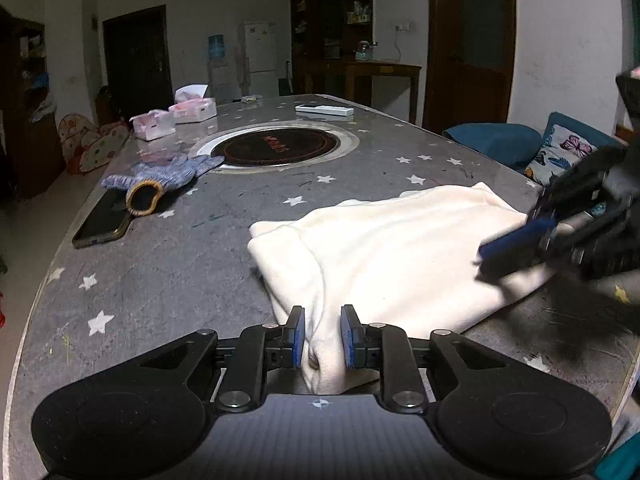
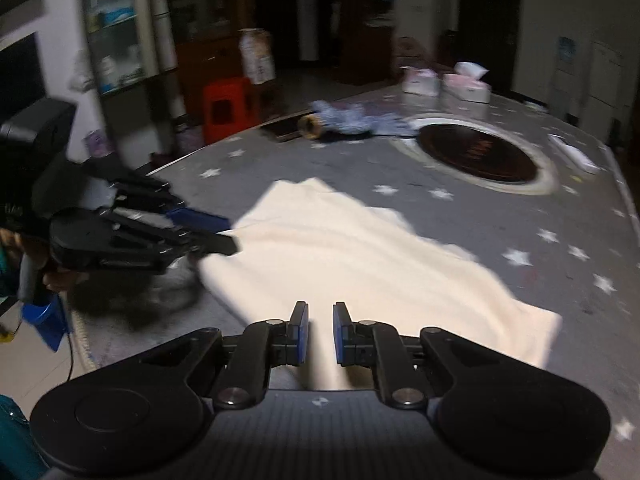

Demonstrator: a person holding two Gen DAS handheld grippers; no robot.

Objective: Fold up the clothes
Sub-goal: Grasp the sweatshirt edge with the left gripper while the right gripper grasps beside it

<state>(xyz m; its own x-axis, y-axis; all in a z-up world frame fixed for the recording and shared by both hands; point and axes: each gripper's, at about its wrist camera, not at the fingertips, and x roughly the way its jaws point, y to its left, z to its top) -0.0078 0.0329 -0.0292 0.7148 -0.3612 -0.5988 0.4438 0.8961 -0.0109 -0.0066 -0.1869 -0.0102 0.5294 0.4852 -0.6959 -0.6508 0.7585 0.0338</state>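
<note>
My left gripper (image 1: pixel 322 336) pinches a bunched bit of the soft cream cloth (image 1: pixel 400 256) lying on the starry table (image 1: pixel 160 264). My right gripper (image 2: pixel 321 334) nips its edge. It's light and floppy, so I'd hold the corners.

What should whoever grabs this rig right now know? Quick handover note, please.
Left tongs: shut on a bunched edge of the cream garment.
Right tongs: shut on the garment's opposite edge.
Garment lies partly folded on the grey star-print table, near the front edge.
Knit glove and phone sit to the far left, clear of the cloth.
Done: at least one fold, layers visible at the left edge.
Left: likely carry both held edges over for the next fold, then flatten.
</note>
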